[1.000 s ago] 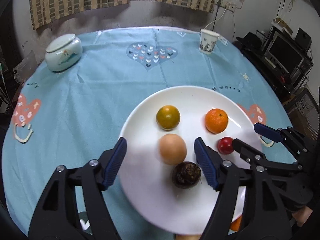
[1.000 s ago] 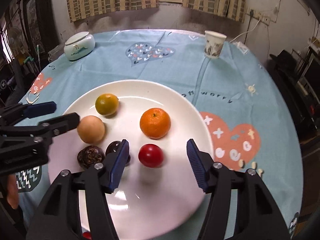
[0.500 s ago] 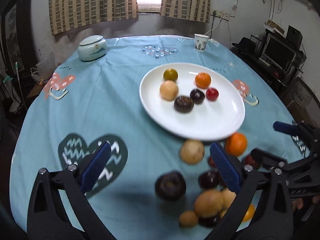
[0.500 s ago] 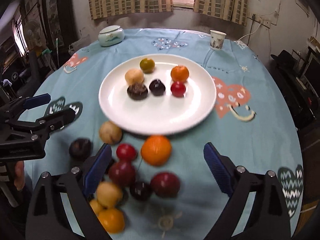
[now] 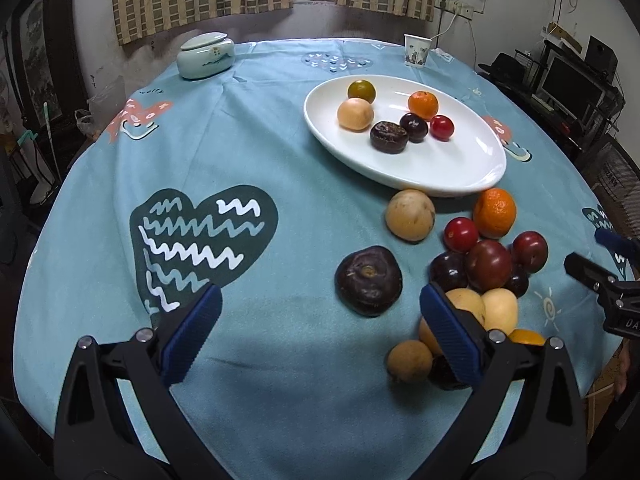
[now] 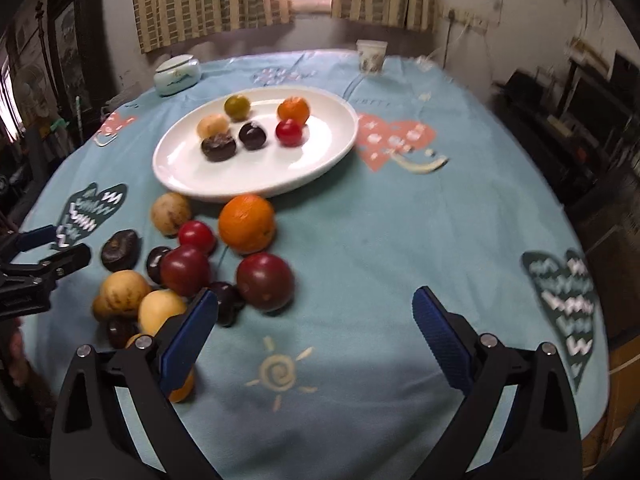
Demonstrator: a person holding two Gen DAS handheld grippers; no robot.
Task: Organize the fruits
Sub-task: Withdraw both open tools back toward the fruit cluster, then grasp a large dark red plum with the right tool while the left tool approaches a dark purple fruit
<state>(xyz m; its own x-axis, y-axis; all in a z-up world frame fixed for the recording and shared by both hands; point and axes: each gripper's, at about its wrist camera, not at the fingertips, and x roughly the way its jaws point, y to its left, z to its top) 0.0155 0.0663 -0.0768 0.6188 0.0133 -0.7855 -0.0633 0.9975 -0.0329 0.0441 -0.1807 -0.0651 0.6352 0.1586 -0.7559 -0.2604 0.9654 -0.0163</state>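
Note:
A white plate (image 5: pixel 460 176) on the blue tablecloth holds several fruits, among them a green citrus (image 5: pixel 361 90), a small orange (image 5: pixel 423 104) and a red tomato (image 5: pixel 441 127). Nearer me, a loose pile of fruit lies on the cloth, with a big orange (image 6: pixel 247 223), a dark red plum (image 6: pixel 265 281) and a dark brown wrinkled fruit (image 5: pixel 368 280). My left gripper (image 5: pixel 319 296) is open, hovering just short of the brown fruit. My right gripper (image 6: pixel 315 296) hangs over bare cloth right of the pile. Its jaws are opening, with nothing between them.
A pale lidded ceramic jar (image 5: pixel 206 55) and a paper cup (image 5: pixel 417 50) stand at the far side of the round table. Shelves with a monitor (image 5: pixel 568 84) are off to the right. The table's near edge lies just below both grippers.
Both grippers have drawn back from over the plate to the near side of the table, and their jaws have widened. The loose pile of fruit has come into view.

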